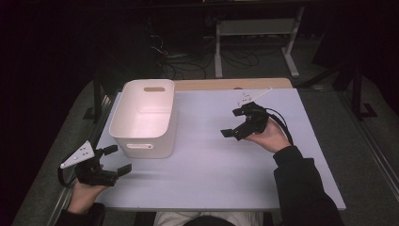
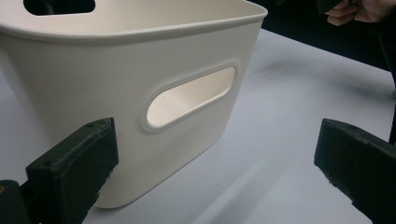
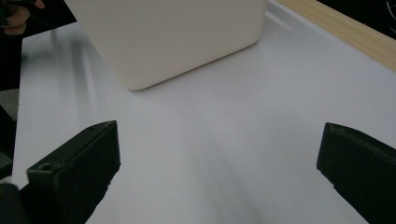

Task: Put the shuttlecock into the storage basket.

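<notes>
The white bin (image 3: 168, 37) is cut off at the top edge.

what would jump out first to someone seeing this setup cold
The white bin stands out, empty, on the left part of the pale table, with a handle slot in its near wall. Next come the two black tools: the left hand-held gripper open just in front of the bin, and the right hand-held gripper open over the table's right half, both holding nothing.
</notes>
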Motion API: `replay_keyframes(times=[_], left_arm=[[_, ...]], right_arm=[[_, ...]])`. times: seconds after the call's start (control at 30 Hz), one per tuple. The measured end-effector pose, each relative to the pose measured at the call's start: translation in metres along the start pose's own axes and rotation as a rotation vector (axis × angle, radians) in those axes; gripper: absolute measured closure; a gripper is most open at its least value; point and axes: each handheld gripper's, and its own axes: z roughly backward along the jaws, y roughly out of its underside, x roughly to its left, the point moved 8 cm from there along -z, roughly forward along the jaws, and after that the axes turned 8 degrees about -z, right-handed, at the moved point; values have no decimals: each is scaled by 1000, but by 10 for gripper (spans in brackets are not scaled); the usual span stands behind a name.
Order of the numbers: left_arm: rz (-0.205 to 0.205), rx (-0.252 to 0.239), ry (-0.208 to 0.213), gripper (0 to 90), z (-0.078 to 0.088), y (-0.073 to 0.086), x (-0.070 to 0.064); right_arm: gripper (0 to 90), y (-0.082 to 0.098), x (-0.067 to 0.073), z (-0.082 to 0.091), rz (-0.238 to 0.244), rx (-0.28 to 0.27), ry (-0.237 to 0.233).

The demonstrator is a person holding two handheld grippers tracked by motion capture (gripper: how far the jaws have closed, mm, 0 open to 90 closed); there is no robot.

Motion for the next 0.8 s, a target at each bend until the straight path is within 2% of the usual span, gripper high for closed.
replay_keyframes(times=[0.8], left_arm=[[1, 0, -1, 0, 0, 0, 0]], right_arm=[[0, 36, -10, 20, -48, -21, 28]])
